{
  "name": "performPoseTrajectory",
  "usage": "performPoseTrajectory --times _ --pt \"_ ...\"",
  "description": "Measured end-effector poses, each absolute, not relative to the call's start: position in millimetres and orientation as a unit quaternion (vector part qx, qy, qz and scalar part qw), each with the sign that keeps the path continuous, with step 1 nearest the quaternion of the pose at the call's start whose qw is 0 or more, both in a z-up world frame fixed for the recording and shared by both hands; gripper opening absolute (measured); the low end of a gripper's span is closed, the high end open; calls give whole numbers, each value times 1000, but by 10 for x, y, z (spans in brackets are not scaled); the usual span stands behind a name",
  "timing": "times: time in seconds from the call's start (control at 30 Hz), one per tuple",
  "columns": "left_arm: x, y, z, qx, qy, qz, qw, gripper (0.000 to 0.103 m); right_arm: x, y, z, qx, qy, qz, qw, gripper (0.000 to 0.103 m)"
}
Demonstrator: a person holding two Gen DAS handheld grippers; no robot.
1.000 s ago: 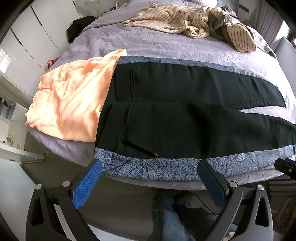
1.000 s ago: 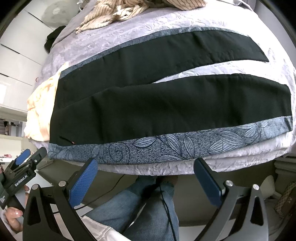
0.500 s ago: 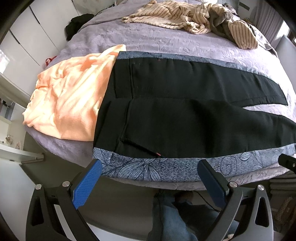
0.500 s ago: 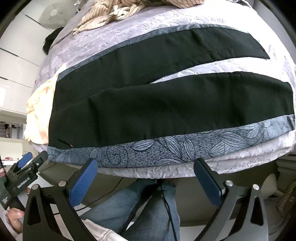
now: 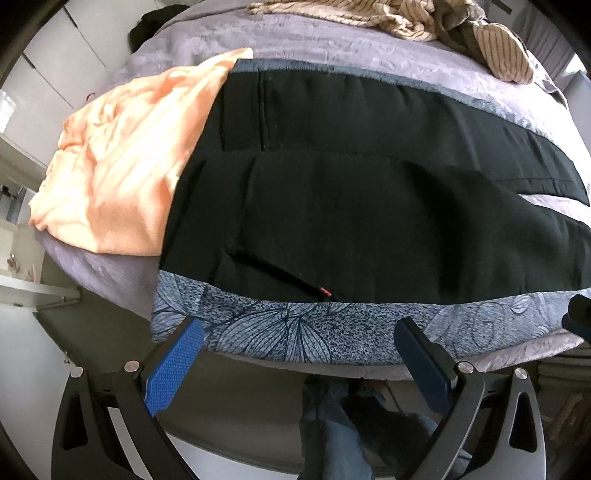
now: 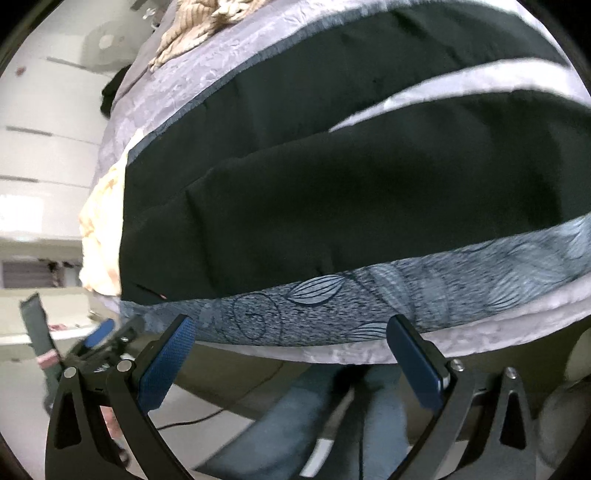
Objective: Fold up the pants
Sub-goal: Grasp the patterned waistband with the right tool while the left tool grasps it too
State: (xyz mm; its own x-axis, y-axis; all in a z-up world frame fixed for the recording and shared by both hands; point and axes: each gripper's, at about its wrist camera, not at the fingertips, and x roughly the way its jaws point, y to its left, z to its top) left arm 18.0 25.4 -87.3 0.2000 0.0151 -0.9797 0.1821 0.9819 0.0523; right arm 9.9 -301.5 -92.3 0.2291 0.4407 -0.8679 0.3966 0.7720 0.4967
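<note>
Black pants (image 5: 369, 206) with a blue-grey leaf-print side stripe (image 5: 295, 332) lie flat on the bed, waist at the left, legs running right. They also show in the right wrist view (image 6: 351, 192), legs spread apart. My left gripper (image 5: 299, 339) is open and empty, its fingertips at the near stripe below the waist pocket. My right gripper (image 6: 291, 336) is open and empty at the near edge of the stripe (image 6: 406, 291), further along the leg. The left gripper shows at the lower left of the right wrist view (image 6: 107, 336).
An orange garment (image 5: 122, 162) lies left of the waistband, partly under it. Striped beige clothes (image 5: 406, 18) are piled at the far side of the lavender bedspread (image 5: 314, 40). White cabinets (image 5: 44, 74) stand at left. The person's jeans-clad legs (image 6: 332, 413) are below the bed edge.
Both grippers have moved closer to the near edge of the pants, so the stripe now sits just above their fingertips. The right view has tilted. Both stay open.
</note>
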Motion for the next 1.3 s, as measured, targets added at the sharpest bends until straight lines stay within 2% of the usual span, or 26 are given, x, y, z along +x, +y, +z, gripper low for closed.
performPoseTrajectory --times 0.37,0.5,0.53,0.6,0.63,0.67,0.83,0.97,1.1,1.23,1.27,1.3 --pt "167 203 -969 62 634 -69 768 103 90 -3037 -1144 392 601 46 695 103" --pt "169 417 -947 -15 629 -94 772 103 41 -3111 -1159 426 578 75 691 103" --pt "158 510 -951 -44 629 -103 770 103 14 -3136 -1169 439 572 85 688 100" --pt "113 671 -984 -91 627 -120 764 103 -70 -3180 -1246 461 567 101 676 84" --pt "78 737 -1014 -105 626 -123 763 103 -104 -3197 -1300 466 570 101 669 73" --pt "57 771 -1044 -110 627 -125 761 103 -155 -3203 -1382 475 577 102 657 72" --pt "-67 790 -1350 -119 653 -144 734 103 -338 -3267 -1693 502 589 80 628 72" --pt "37 808 -1429 -162 650 -140 729 103 -386 -3398 -1748 531 566 69 627 72" --pt "165 828 -1231 -207 611 -148 749 103 -294 -3557 -1674 563 520 73 638 72" --pt "192 775 -1147 -194 602 -158 758 103 -238 -3573 -1611 569 504 81 645 72" --pt "194 774 -1199 -192 609 -150 755 99 -243 -3565 -1649 567 509 80 643 72" --pt "199 769 -1273 -188 617 -136 752 86 -255 -3556 -1697 568 514 76 639 72"
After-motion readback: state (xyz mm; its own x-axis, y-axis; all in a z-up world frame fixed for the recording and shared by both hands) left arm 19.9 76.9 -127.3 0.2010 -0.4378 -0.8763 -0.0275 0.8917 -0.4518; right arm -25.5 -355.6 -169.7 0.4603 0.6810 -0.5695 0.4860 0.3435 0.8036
